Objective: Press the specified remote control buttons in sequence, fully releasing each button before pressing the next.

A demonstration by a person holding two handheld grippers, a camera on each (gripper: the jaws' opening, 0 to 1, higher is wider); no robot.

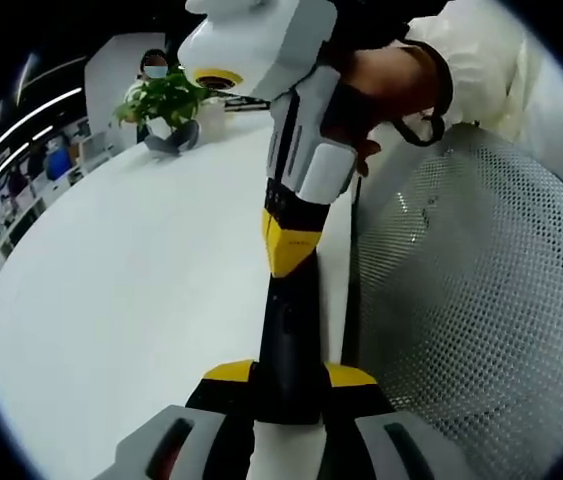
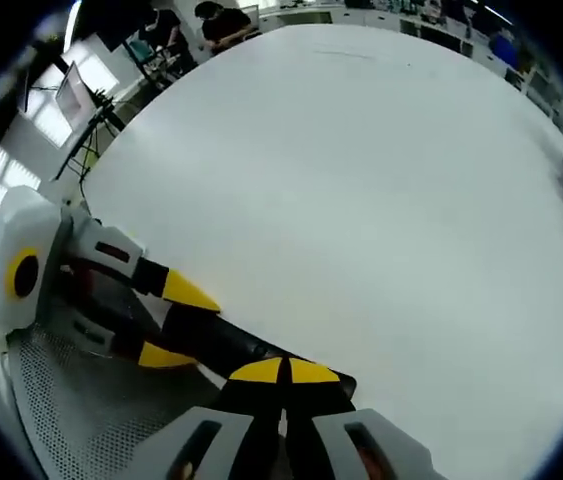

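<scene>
1. Left gripper (image 1: 289, 375): yellow-tipped fingers (image 1: 229, 372) closed on either side of the remote (image 1: 287, 325), gripping its near end. In the right gripper view it enters from the left, with the remote clamped between its two yellow tips.
2. Right gripper (image 2: 283, 372): its fingers are pressed together, yellow tips meeting with no gap, and hold nothing. The joined tips rest against the remote's dark body at its end. In the left gripper view it comes down from the top and its single yellow point touches the remote's far end.
3. Remote: dark, long and narrow. It is held off the counter (image 1: 131, 290), near the counter's edge, between the two grippers. The buttons cannot be made out.
4. Hand (image 1: 386, 85): wrapped round the right gripper's white body, with a pale sleeve (image 1: 491, 60) behind it.
5. Counter: broad, white and bare near the grippers.
6. Mesh chair (image 1: 471, 300): grey perforated surface just beside the counter's edge, under the hand.
7. Plant (image 1: 166, 98): green and potted, at the counter's far side.
8. Person (image 1: 154, 65): seated behind the plant, well away.
</scene>
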